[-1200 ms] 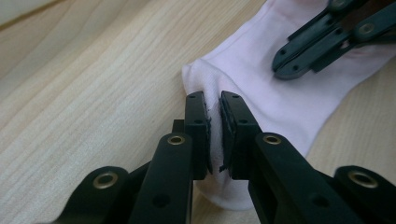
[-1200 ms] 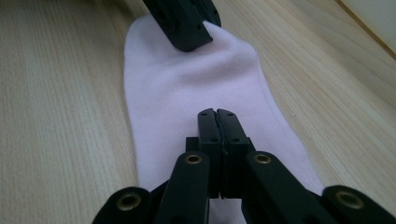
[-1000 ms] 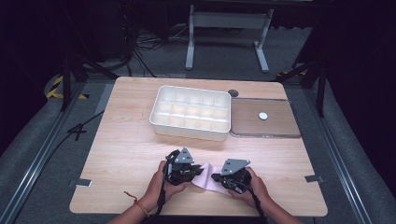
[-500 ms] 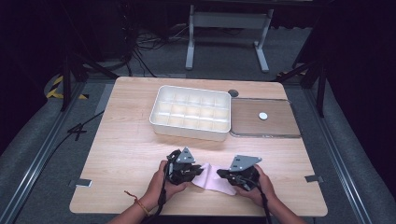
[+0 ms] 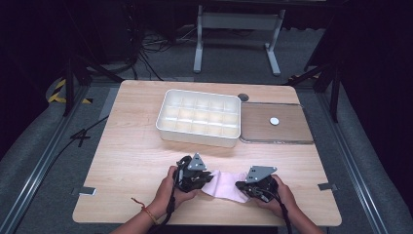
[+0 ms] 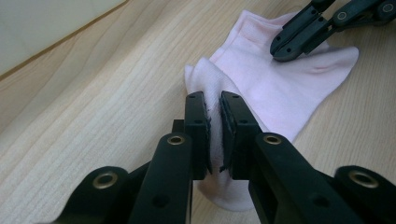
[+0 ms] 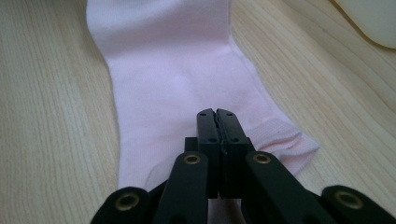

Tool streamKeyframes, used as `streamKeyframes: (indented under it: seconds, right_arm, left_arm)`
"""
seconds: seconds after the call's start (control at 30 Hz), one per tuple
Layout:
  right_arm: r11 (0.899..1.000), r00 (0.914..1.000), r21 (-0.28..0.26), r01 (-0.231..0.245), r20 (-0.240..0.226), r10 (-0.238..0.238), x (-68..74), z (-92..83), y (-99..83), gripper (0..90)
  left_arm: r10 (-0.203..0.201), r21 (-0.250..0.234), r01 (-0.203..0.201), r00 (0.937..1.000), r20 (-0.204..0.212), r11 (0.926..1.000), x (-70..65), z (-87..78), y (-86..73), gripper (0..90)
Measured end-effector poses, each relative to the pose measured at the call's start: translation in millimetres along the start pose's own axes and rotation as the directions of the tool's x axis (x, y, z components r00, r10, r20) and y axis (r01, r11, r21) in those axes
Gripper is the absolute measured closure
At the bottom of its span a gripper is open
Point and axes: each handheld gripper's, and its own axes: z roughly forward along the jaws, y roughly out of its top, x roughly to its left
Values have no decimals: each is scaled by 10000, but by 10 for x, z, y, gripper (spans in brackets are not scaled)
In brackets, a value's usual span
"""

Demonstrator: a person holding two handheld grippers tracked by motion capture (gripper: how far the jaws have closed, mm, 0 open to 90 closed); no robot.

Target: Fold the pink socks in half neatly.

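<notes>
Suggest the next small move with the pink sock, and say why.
Probably draw the right gripper a little further from the left gripper to flatten the sock. The left gripper is shut on a bunched fold at one end; the right is shut over the other end, near the cuff. The sock lies on the table, still puckered beside the left gripper.

Pale pink sock (image 5: 225, 185), laid flat on the bench (image 5: 131, 161) near its front edge; one end is bunched and pinched up, the other spread.
</notes>
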Motion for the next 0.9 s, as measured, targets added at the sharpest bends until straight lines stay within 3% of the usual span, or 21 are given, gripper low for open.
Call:
streamKeyframes:
  seconds: [0.3, 0.43, 0.53, 0.73, 0.9]
  right_arm:
    - [9999, 9998, 50, 98, 165, -99, -5, -6, 33, 900]
    - [9961, 9996, -854, -210, 150, 224, -28, -110, 107, 900]
    - [9981, 9999, -602, 84, 121, -77, 38, -23, 132, 900]
    - [9993, 9999, -354, 114, -50, -116, 70, 132, 181, 900]
    - [9994, 9998, -293, 191, 16, -190, 87, 212, 202, 900]
  left_arm:
    - [359, 136, -358, 9994, -26, 9993, -51, 49, 101, 816]
    - [307, 120, -307, 9995, -37, 9995, -45, 64, 108, 815]
    - [305, 126, -305, 9995, 4, 9995, -50, 67, 115, 814]
    - [285, -135, -283, 9996, 83, 9995, -73, 36, 158, 814]
    - [516, -74, -516, 9986, 115, 9986, -94, 40, 194, 813]
